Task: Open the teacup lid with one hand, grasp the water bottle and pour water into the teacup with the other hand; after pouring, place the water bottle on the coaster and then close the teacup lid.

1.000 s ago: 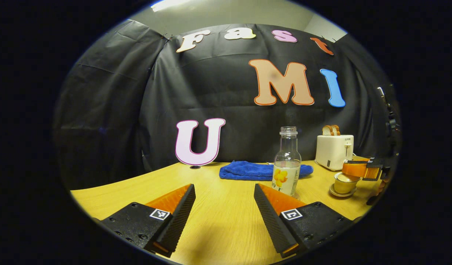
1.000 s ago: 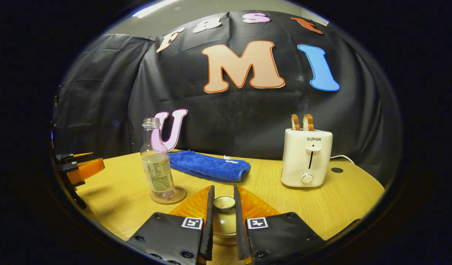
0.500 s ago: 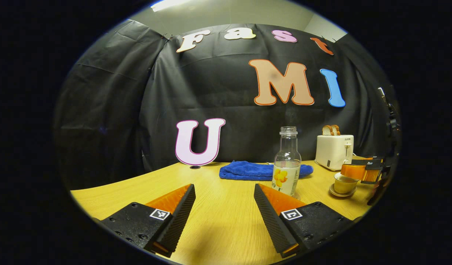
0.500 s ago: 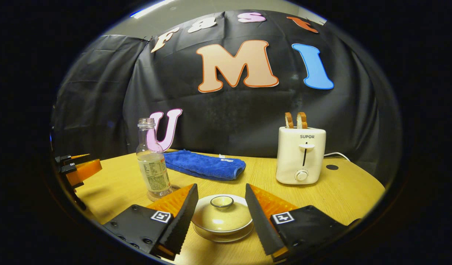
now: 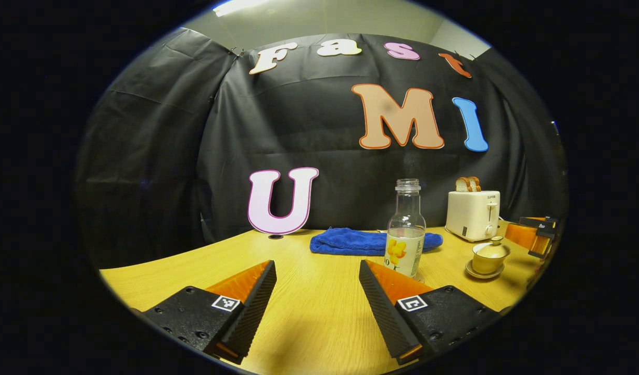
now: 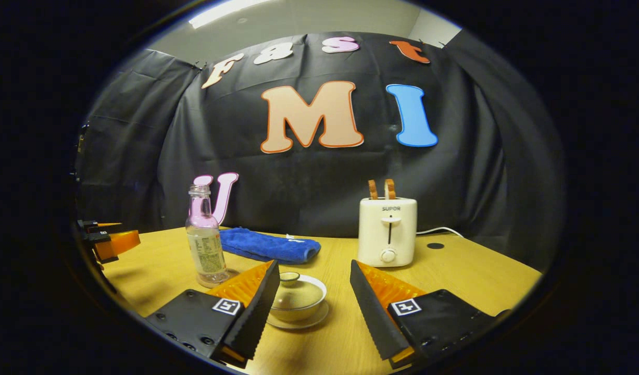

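I hold my right gripper [image 6: 311, 307] with its two black, orange-backed fingers spread wide, gripping nothing, just short of the small cream ceramic teacup [image 6: 297, 300], which sits on its saucer on the pale wooden desk [image 6: 470, 276] with its knobbed lid [image 6: 294, 291] on top. The cup shows in the gap between my fingers, closer to the left one, and neither finger touches it. From the teacup, the clear glass water bottle with a paper label [image 6: 204, 242] stands upright to the left and a little farther back, uncapped, on a round cork coaster [image 6: 226, 277] of which I see the edge beside its base. Beyond the teacup a folded blue towel [image 6: 267, 246] lies near the booth wall, and to the right of the teacup and farther back stands a cream two-slot toaster [image 6: 387, 230] with two slices of toast standing out of it. My left gripper [image 5: 317, 304] is likewise spread wide and empty, low over bare desk [image 5: 309, 323] well to the left of the teacup [image 5: 488, 256]; in its view the bottle [image 5: 405, 235] rises just behind its right finger, and the right gripper [image 5: 533, 235] sits just beside the teacup at the far right edge.
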Action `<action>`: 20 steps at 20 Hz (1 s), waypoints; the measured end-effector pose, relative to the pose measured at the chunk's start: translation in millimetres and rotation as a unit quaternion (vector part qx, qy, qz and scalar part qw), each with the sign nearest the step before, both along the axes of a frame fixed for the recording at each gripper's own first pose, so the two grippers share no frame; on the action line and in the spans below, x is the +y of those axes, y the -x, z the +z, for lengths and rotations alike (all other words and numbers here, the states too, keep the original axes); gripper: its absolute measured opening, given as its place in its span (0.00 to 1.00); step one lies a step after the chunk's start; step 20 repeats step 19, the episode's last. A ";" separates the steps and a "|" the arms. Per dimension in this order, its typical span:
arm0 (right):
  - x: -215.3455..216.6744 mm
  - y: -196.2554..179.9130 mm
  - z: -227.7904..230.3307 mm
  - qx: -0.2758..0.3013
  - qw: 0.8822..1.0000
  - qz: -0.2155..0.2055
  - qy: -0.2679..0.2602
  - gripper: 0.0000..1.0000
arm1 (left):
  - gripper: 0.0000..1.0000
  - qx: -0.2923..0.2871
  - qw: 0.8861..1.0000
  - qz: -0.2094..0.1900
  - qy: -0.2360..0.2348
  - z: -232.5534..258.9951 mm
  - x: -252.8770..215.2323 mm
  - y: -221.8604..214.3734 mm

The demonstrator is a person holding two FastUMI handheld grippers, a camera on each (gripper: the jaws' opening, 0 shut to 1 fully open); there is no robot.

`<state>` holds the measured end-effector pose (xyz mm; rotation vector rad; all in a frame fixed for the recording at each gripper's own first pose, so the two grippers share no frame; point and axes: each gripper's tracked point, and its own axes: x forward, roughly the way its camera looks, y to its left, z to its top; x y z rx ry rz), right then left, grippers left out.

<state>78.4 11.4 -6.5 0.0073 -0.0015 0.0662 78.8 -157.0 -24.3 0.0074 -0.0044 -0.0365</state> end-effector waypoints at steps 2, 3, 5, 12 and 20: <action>-17.4 11.2 0.5 -0.002 1.000 -0.030 0.001 0.88 | 0.93 0.000 1.000 0.000 0.000 0.2 0.2 0.2; -25.0 18.0 1.5 -0.002 0.999 -0.042 0.001 0.92 | 0.93 0.000 1.000 0.000 0.000 0.2 0.1 0.2; -41.2 30.5 2.6 -0.004 0.998 -0.069 0.002 0.90 | 0.93 -0.001 1.000 0.000 -0.001 0.3 0.1 0.0; -73.1 58.9 5.3 -0.007 0.990 -0.143 0.005 0.88 | 0.93 0.000 1.000 0.007 0.000 -0.7 1.7 0.5; -73.7 59.2 4.8 -0.007 0.990 -0.143 0.005 0.88 | 0.93 -0.001 1.000 0.008 -0.001 -0.3 2.3 0.8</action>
